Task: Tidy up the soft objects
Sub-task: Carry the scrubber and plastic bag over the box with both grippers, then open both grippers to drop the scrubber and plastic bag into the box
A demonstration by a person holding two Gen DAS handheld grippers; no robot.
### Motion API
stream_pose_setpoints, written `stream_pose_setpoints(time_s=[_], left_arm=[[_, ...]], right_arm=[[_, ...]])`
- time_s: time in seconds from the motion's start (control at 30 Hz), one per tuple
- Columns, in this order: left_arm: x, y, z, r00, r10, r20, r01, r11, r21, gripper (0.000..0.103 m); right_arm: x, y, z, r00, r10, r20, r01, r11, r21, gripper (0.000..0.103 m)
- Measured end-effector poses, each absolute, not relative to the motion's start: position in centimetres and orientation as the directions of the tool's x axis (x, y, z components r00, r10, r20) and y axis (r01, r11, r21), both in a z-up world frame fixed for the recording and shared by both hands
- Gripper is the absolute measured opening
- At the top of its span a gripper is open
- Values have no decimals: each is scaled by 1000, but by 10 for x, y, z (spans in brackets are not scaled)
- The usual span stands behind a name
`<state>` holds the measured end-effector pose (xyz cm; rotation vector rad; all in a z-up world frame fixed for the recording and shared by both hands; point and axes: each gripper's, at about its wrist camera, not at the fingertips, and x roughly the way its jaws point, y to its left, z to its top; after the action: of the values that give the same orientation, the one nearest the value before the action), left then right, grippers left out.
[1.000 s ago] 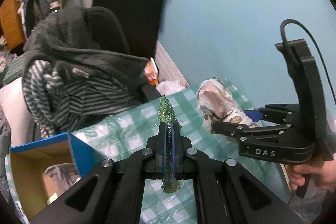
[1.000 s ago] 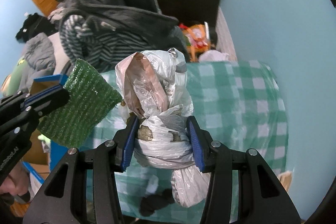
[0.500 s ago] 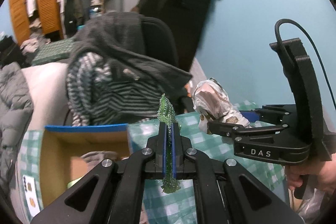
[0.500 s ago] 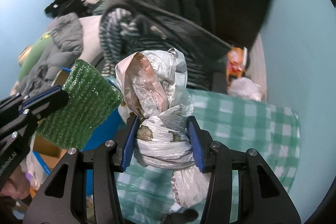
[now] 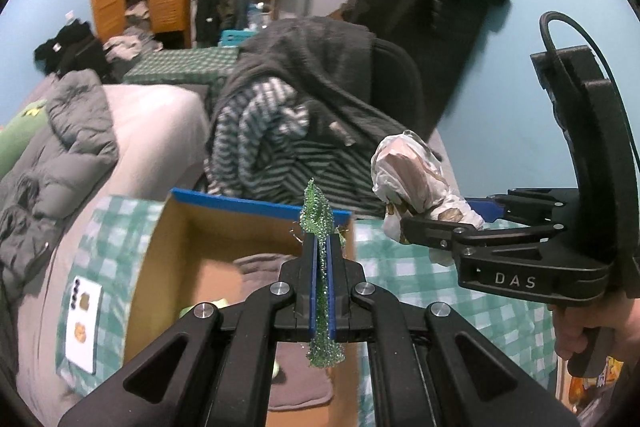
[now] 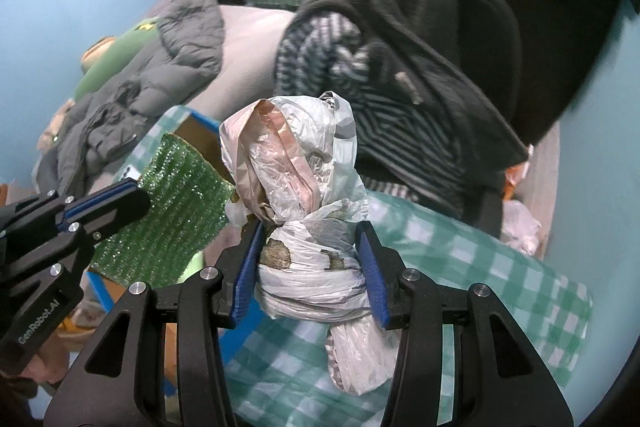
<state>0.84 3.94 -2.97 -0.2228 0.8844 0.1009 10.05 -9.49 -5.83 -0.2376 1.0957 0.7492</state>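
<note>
My left gripper [image 5: 319, 247] is shut on a thin green sparkly scrubbing pad [image 5: 318, 217], seen edge-on, held above an open cardboard box [image 5: 168, 227] with blue rim. In the right wrist view the pad [image 6: 176, 211] shows flat in the left gripper [image 6: 120, 195]. My right gripper [image 6: 308, 259] is shut on a knotted bundle of white and pink plastic bags [image 6: 296, 187], held above the green checked tablecloth [image 6: 500, 287]. The bundle [image 5: 416, 183] and right gripper [image 5: 436, 227] show at the right of the left wrist view.
The box holds grey cloth [image 5: 264, 263] and a yellow-green item [image 5: 208, 305]. A chair draped with dark and striped clothes [image 5: 296, 115] stands behind the table. A bed with grey jackets [image 5: 64, 131] lies left. A white card [image 5: 82, 331] lies by the box.
Both grippers have swung left with their loads; the box has come from the left edge to under the left gripper. The bed and wardrobe have come into view.
</note>
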Motion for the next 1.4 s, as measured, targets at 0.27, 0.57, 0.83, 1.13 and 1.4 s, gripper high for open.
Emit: stream_pose_setpoints(time_s=[0.27, 0.57, 0.83, 1.13, 1.4], left_arm=[[-7, 74, -44, 597, 47, -801, -269, 952, -145, 4], [-14, 99, -68, 547, 56, -835, -325, 934, -150, 4], [-20, 112, -83, 508, 53, -860, -370, 915, -162, 13], [-21, 113, -82, 502, 76, -861, -372, 918, -136, 41], [-8, 94, -78, 509, 24, -860, -304, 940, -154, 43]], right_arm=[[93, -51, -70, 180, 442, -879, -713, 674, 193, 46], [88, -23, -86, 120, 426, -897, -737, 643, 206, 46], [87, -10, -100, 81, 396, -915, -734, 645, 215, 50], [90, -11, -94, 104, 394, -913, -710, 673, 209, 61], [97, -42, -93, 137, 368, -920, -648, 736, 199, 61]])
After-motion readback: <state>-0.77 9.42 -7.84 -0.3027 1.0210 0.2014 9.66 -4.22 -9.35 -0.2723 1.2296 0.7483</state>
